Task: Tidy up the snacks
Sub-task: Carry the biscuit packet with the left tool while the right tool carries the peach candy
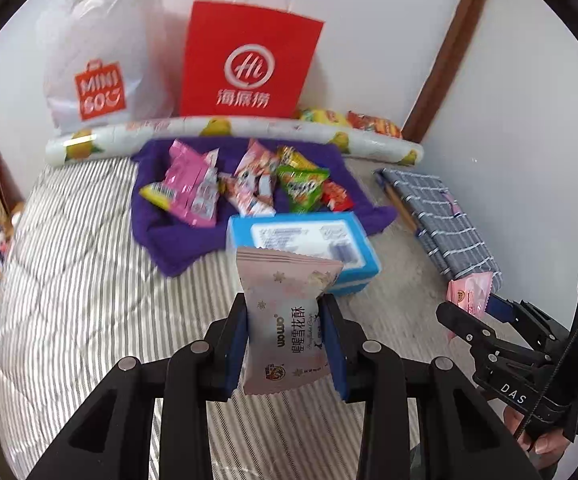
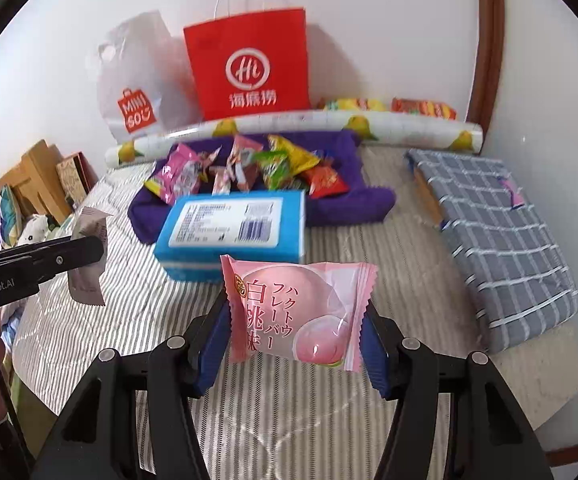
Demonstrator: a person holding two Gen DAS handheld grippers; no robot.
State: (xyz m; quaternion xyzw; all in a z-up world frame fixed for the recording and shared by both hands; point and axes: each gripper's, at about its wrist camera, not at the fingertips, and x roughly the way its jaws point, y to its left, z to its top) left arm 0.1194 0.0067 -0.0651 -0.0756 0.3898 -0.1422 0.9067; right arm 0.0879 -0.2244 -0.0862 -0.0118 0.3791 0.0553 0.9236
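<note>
The left gripper (image 1: 285,344) pinches a pale packet (image 1: 285,316) and the right gripper (image 2: 295,340) pinches a pink packet (image 2: 297,312), both held above the striped bed (image 1: 89,280). Just beyond them lies a blue box (image 2: 233,232), touching the near edge of a purple cloth (image 2: 349,200) that carries the snack pile (image 2: 249,164). A roll (image 2: 409,128), a red bag (image 2: 249,64) and a white bag (image 2: 137,80) close the far side at the wall, a checked cushion (image 2: 501,240) fills the right, and bare bed is on the left and near.
</note>
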